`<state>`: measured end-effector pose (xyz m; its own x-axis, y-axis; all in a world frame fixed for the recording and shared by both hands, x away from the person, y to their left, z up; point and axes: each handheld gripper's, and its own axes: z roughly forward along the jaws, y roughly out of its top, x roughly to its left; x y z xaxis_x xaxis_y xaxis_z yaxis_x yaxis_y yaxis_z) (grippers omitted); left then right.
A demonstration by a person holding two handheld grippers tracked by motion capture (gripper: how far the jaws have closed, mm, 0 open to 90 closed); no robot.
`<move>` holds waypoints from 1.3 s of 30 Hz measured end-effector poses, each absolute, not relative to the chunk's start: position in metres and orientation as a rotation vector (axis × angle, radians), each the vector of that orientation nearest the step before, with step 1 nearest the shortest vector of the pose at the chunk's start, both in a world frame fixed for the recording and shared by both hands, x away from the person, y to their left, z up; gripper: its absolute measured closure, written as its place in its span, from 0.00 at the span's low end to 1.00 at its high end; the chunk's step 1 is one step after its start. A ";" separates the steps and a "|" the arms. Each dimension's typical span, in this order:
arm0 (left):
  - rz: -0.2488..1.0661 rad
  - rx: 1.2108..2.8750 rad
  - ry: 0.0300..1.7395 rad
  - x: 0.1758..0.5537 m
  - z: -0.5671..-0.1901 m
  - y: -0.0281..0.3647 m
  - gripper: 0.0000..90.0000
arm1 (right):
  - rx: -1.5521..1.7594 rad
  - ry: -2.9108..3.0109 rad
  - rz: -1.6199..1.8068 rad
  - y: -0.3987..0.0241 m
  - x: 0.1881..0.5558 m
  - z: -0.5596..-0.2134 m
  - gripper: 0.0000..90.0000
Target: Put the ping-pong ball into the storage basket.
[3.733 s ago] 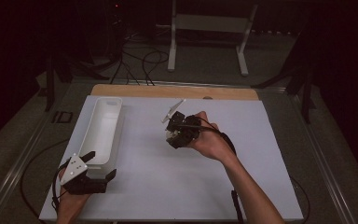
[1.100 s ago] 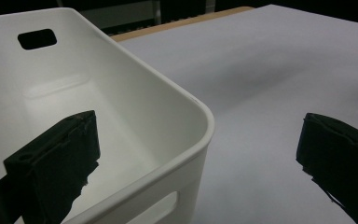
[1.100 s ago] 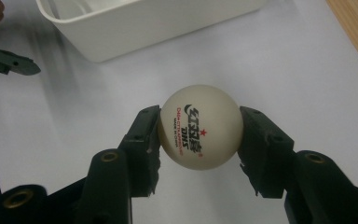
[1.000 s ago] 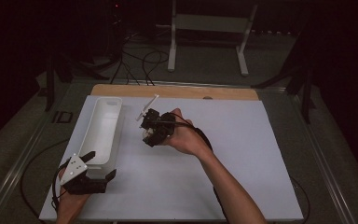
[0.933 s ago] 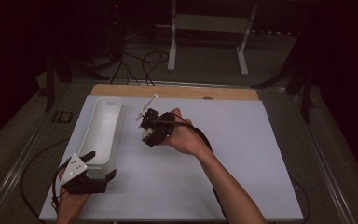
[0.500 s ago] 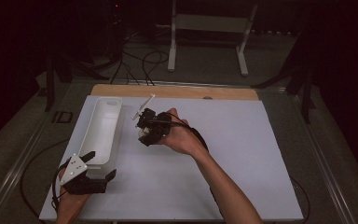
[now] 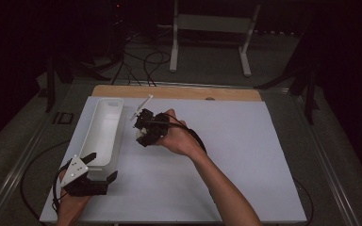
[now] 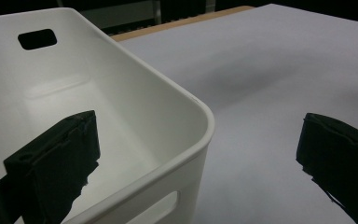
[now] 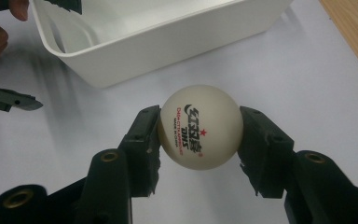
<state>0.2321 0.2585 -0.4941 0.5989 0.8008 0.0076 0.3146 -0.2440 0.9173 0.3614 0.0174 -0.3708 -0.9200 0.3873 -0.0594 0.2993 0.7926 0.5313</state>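
Note:
A white ping-pong ball (image 9: 199,127) with red and black print sits between the pads of my right gripper (image 9: 199,135), which is shut on it. That right gripper (image 7: 143,131) hovers over the white table just right of the long white bin (image 7: 104,126), close to its far half. The bin's side wall (image 9: 135,51) lies straight ahead in the right gripper view. My left gripper (image 7: 102,165) rests at the bin's near end. It is open wide, with one jaw inside the bin's rim (image 8: 200,112) and the other outside over the table.
White sheet (image 7: 235,150) covers the table, with wide free room to the right of the hand. A wooden strip (image 7: 184,92) runs along the far edge. A white metal stand (image 7: 212,23) and cables lie on the dark floor beyond.
My right hand has carried the ball leftward across the table, closer to the bin. The left gripper has stayed put at the bin's near end.

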 end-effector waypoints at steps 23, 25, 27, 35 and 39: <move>0.603 1.817 0.908 0.232 -0.494 0.259 0.00 | 0.542 2.801 0.822 0.031 0.366 -0.369 0.56; 0.603 1.817 0.907 0.232 -0.494 0.259 0.00 | 0.542 2.799 0.826 0.033 0.366 -0.369 0.56; 0.603 1.816 0.907 0.232 -0.494 0.259 0.00 | 0.543 2.801 0.828 0.034 0.367 -0.369 0.56; 0.602 1.815 0.908 0.232 -0.494 0.259 0.00 | 0.551 2.792 0.838 0.038 0.369 -0.370 0.56; 0.602 1.815 0.907 0.232 -0.494 0.259 0.00 | 0.552 2.789 0.843 0.039 0.370 -0.370 0.56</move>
